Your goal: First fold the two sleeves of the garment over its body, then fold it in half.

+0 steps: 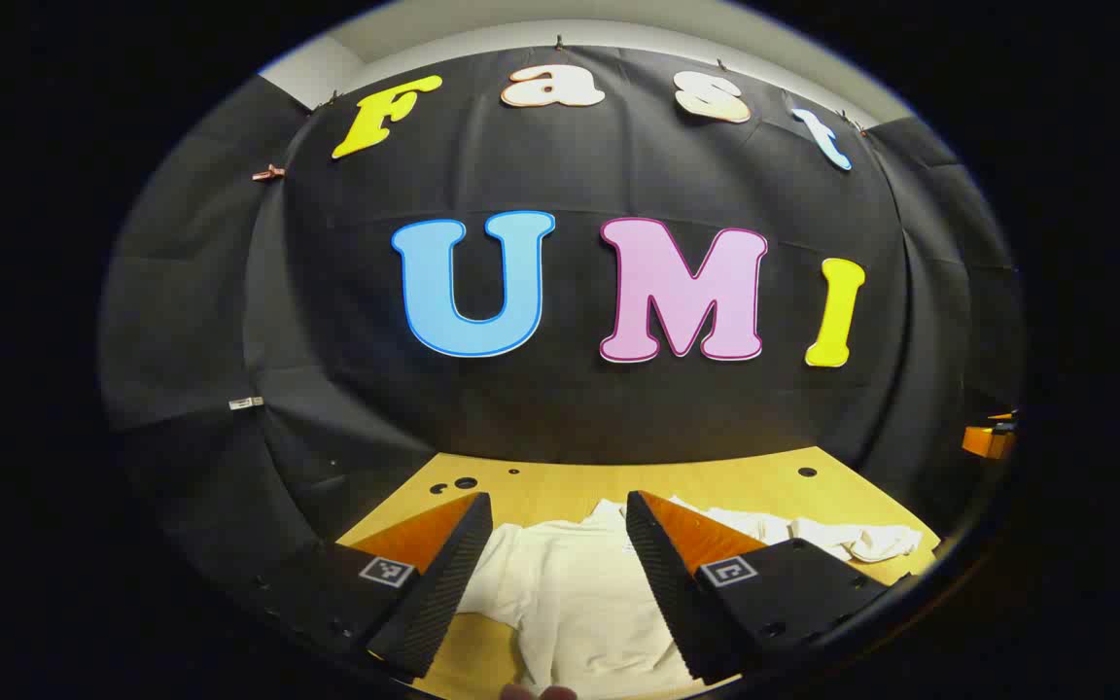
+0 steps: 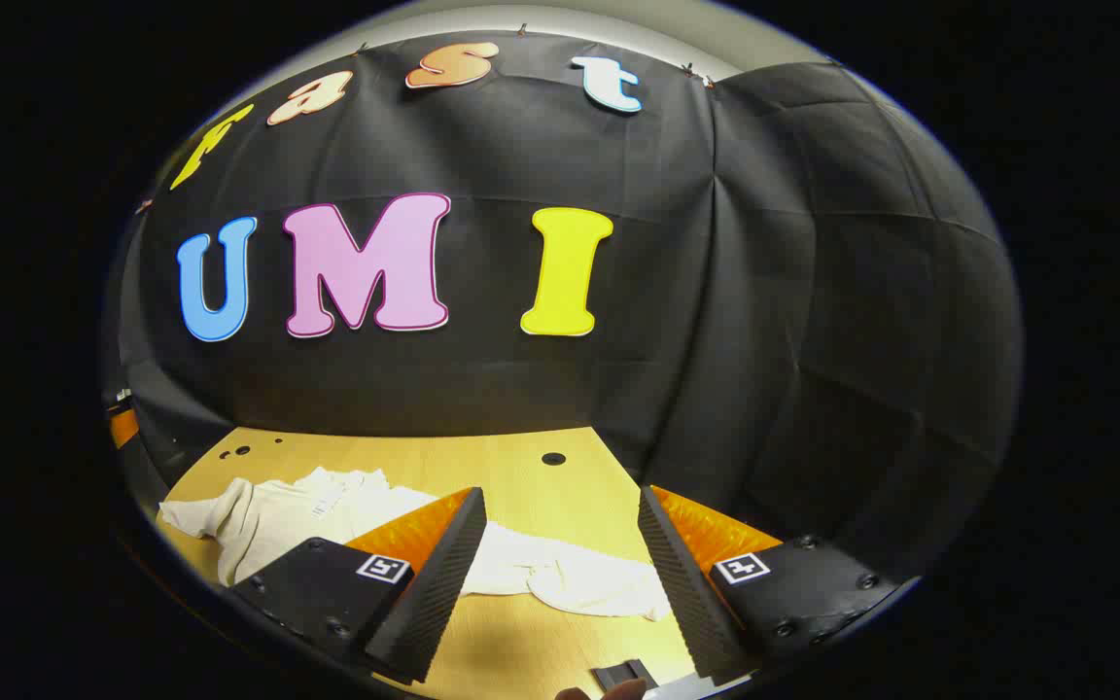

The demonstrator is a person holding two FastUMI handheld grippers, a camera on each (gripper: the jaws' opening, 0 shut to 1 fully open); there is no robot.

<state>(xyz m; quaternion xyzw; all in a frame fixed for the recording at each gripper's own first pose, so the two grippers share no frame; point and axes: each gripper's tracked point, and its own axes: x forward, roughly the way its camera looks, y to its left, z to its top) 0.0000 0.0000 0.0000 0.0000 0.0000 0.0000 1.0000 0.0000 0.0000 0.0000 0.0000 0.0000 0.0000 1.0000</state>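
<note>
A white long-sleeved garment (image 1: 570, 593) lies spread on the wooden table (image 1: 716, 481). In the left gripper view my left gripper (image 1: 560, 515) hangs open above the garment's body, nothing between its fingers, and one sleeve (image 1: 861, 537) trails off to the right. In the right gripper view my right gripper (image 2: 560, 510) stands open above that same sleeve (image 2: 579, 578), which runs across the table between the fingers. The garment's body (image 2: 278, 520) lies to the left there.
The table (image 2: 424, 457) has a few small dark holes (image 2: 553, 458) near its far edge, where the black cloth wall rises. An orange object (image 1: 988, 439) sits at the far right. A small dark part (image 2: 623, 674) lies at the table's near edge.
</note>
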